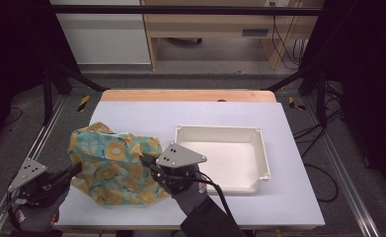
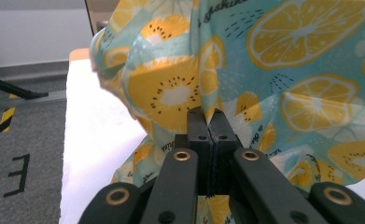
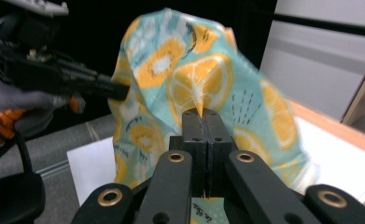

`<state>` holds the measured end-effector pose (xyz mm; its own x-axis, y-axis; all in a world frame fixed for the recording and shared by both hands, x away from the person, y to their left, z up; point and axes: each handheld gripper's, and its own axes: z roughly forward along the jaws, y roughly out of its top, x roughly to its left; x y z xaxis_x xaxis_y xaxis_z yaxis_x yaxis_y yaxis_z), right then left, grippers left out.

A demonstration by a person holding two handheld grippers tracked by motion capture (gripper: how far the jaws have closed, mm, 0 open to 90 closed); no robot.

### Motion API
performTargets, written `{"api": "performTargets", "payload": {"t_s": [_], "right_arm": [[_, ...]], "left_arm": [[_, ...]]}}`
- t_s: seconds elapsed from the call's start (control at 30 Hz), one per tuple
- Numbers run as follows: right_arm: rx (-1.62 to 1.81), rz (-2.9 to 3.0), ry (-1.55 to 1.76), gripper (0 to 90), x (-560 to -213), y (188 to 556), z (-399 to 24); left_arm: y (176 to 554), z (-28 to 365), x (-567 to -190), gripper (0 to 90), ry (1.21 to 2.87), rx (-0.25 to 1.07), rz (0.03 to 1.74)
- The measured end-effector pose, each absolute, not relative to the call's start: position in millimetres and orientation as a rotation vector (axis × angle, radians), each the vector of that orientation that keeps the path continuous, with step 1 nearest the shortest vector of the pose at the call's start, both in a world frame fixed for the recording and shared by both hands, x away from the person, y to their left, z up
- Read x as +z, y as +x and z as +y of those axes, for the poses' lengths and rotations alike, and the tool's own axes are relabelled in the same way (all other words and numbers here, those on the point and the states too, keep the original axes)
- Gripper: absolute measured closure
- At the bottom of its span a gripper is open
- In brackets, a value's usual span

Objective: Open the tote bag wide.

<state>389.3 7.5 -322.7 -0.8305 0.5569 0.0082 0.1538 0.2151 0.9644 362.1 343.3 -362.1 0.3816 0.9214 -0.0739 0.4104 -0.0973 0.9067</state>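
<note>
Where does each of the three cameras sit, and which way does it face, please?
High view: above the table, looking down; both gloved hands, left gripper, right gripper, cloth, tray.
Left gripper view: on the left gripper, facing the cloth.
Right gripper view: on the right gripper, facing the cloth and left gripper.
Shared: the cloth.

The left tongs sit at the lower left of the high view, held in a gloved hand at the bottom edge and pointing toward the right of the frame. The right tongs lie just below the centre, pointing left, gripped by a dark-gloved hand whose sleeve enters from the bottom. Both pairs of jaws are pressed together, each pinching a fold of cloth.
</note>
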Motion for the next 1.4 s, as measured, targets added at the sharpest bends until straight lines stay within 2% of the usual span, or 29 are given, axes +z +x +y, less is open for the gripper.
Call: {"api": "performTargets", "payload": {"t_s": [0.17, 0.43, 0.7, 0.77, 0.83, 0.97, 1.03, 1.17, 1.4], "right_arm": [[1.627, 2.178, 0.695, 89.5, -335, 394, 8], [1.606, 2.184, 0.723, 89.5, -342, 398, 6], [1.597, 2.193, 0.722, 89.1, -346, 398, 9], [1.593, 2.198, 0.719, 89.0, -346, 398, 10], [1.589, 2.202, 0.715, 88.7, -347, 398, 11], [1.599, 2.198, 0.712, 86.6, -345, 397, 11], [1.609, 2.186, 0.713, 84.2, -343, 396, 8], [1.651, 2.135, 0.712, 77.1, -332, 396, -1], [1.685, 2.023, 0.734, 47.7, -310, 406, -6]], "left_arm": [[361, 343, -361, 88.5, 1.675, 0.676, 1.175], [351, 346, -338, 75.3, 1.61, 0.728, 1.1], [354, 339, -313, 66.3, 1.577, 0.755, 1.036], [358, 335, -311, 66.3, 1.585, 0.755, 1.037], [363, 333, -312, 70.3, 1.593, 0.746, 1.052], [367, 331, -316, 84.5, 1.611, 0.751, 1.087], [367, 332, -318, 88.8, 1.617, 0.746, 1.103], [368, 334, -321, 89.7, 1.625, 0.734, 1.112], [367, 332, -322, 89.7, 1.638, 0.73, 1.099]]}}
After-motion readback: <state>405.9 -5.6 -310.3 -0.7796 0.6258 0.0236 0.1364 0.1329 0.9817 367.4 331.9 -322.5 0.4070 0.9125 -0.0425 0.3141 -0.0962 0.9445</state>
